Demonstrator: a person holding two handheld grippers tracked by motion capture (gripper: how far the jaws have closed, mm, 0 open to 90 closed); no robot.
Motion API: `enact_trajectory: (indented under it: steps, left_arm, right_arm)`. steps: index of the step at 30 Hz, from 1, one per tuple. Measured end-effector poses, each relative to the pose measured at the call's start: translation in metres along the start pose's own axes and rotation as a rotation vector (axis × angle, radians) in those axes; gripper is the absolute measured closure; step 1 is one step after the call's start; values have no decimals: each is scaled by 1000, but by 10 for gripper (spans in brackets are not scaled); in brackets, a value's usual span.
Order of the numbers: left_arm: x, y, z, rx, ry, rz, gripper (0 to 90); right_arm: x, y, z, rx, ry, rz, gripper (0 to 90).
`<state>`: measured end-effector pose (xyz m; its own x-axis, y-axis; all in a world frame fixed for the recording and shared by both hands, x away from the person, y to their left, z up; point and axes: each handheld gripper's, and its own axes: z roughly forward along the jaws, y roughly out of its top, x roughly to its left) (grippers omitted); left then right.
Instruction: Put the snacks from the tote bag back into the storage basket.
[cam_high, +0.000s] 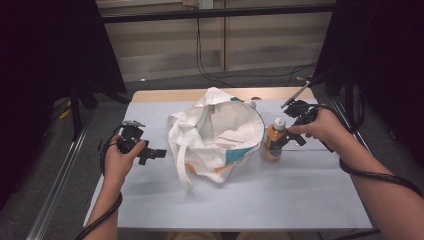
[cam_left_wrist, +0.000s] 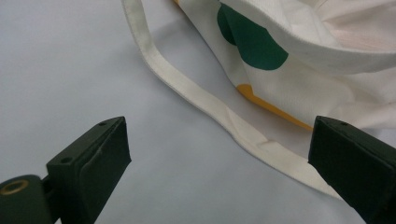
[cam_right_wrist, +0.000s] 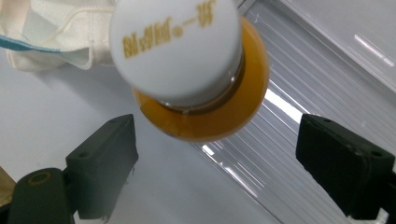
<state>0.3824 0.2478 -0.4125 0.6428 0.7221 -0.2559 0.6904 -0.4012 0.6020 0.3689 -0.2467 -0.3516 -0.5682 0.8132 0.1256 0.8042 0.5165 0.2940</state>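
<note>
A white tote bag (cam_high: 215, 135) with teal and orange patches lies open in the middle of the table. An orange bottle (cam_high: 274, 142) with a white cap stands upright just right of it. My right gripper (cam_high: 280, 142) hovers at the bottle from the right; in the right gripper view its jaws stand wide apart, below the white cap (cam_right_wrist: 177, 44) and clear of the bottle (cam_right_wrist: 205, 121). My left gripper (cam_high: 159, 153) is left of the bag, open. Its view shows the bag's white strap (cam_left_wrist: 205, 100) lying on the table between and beyond the jaws.
A pale sheet covers the table (cam_high: 240, 200). A ribbed clear strip (cam_right_wrist: 299, 84) lies under and right of the bottle. Black stands and cables (cam_high: 350, 100) flank both sides, and the wooden far edge (cam_high: 165, 94) borders the floor.
</note>
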Motion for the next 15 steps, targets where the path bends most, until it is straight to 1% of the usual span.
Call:
enact_trajectory:
  steps: [1,4,6,7,8,9,11,12,14,15]
  left_arm:
    - [1,0,0,7,-2,3,52]
    - [2,-1,0,0,3,-8,52]
    - [3,0,-1,2,4,-1,52]
    - [1,0,0,-7,2,-16,52]
    - [2,1,0,-3,2,-4,52]
    - [1,1,0,-4,0,-7,52]
    - [1,2,1,2,1,1,52]
    - [1,1,1,-1,2,-4,52]
    - [0,0,1,-1,2,-3,52]
    - [1,0,1,11,2,6,52]
  right_arm:
    - [0,-1,0,-3,1,2,123]
    - [0,-4,-1,-12,4,5,123]
    - [-1,-6,-1,-21,7,1,121]
    - [0,-8,-2,-13,6,7,120]
    - [0,-9,-2,-15,4,-3,120]
    - [2,-11,-2,-12,5,-6,118]
    - [4,-14,-3,-13,11,-7,117]
    - [5,-15,-3,-8,8,-7,114]
    - [6,-18,-3,-1,6,-24,113]
    - [7,-20,-4,-1,7,-23,113]
